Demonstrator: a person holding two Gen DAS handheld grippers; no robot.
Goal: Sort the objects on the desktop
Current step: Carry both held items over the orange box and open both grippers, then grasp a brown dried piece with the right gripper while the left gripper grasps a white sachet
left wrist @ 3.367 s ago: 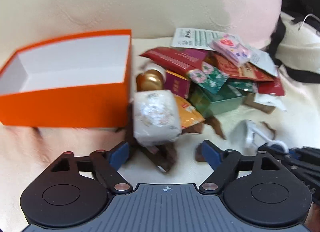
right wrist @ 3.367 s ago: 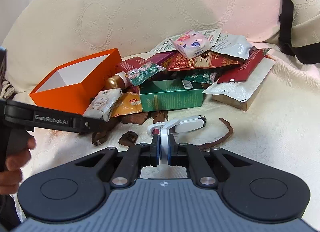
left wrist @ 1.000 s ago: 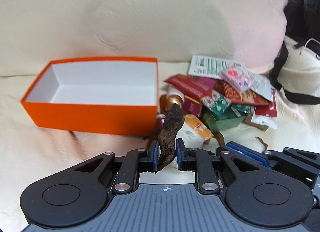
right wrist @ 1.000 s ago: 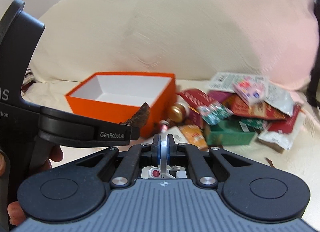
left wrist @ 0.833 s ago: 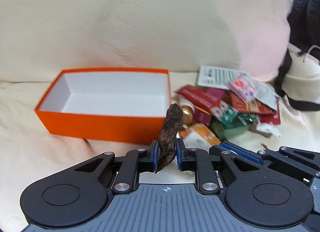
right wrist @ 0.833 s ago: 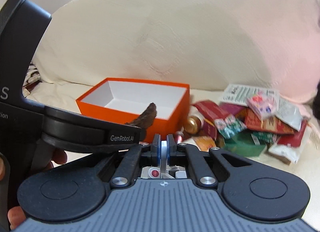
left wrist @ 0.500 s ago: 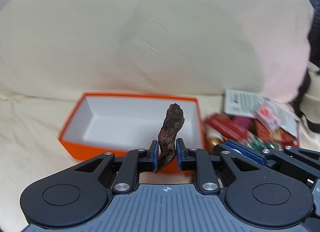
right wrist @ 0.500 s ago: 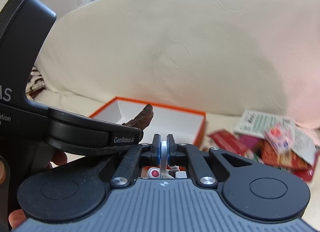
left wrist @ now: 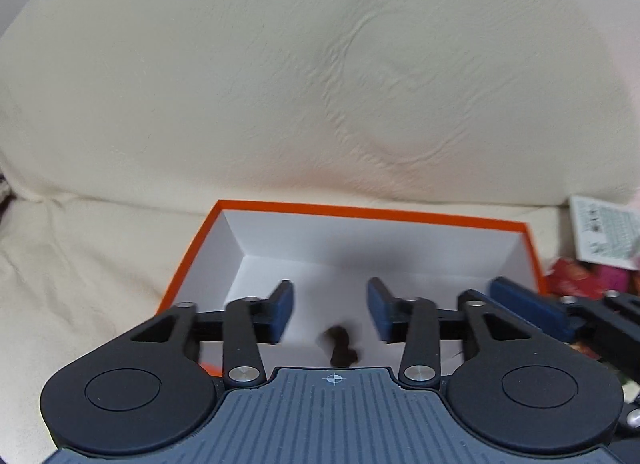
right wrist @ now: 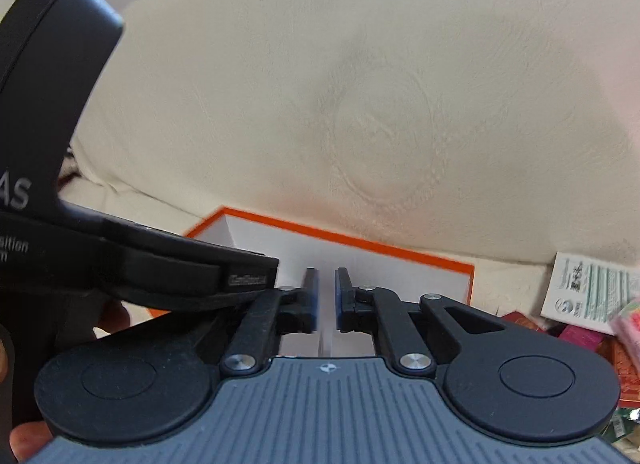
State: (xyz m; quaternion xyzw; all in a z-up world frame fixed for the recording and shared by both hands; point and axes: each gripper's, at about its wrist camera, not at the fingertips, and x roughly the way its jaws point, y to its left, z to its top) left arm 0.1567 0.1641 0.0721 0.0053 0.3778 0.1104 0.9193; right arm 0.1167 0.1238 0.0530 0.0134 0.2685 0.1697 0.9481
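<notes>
**Brown Piece Over the Orange Box**

The left tongs (left wrist: 330, 314) are wide apart and hold nothing. They hang over the orange box (left wrist: 372, 211). A small, blurry brown piece (left wrist: 340, 348) shows between them, over the white floor of the box. It touches neither finger.

The right tongs (right wrist: 327, 298) are a little apart, with a thin gap. I cannot tell if anything is in that gap. They hang over the box too.

The box sits on a cream cover (left wrist: 80, 264). A pile of packets (right wrist: 580, 328) lies beside its right edge.
</notes>
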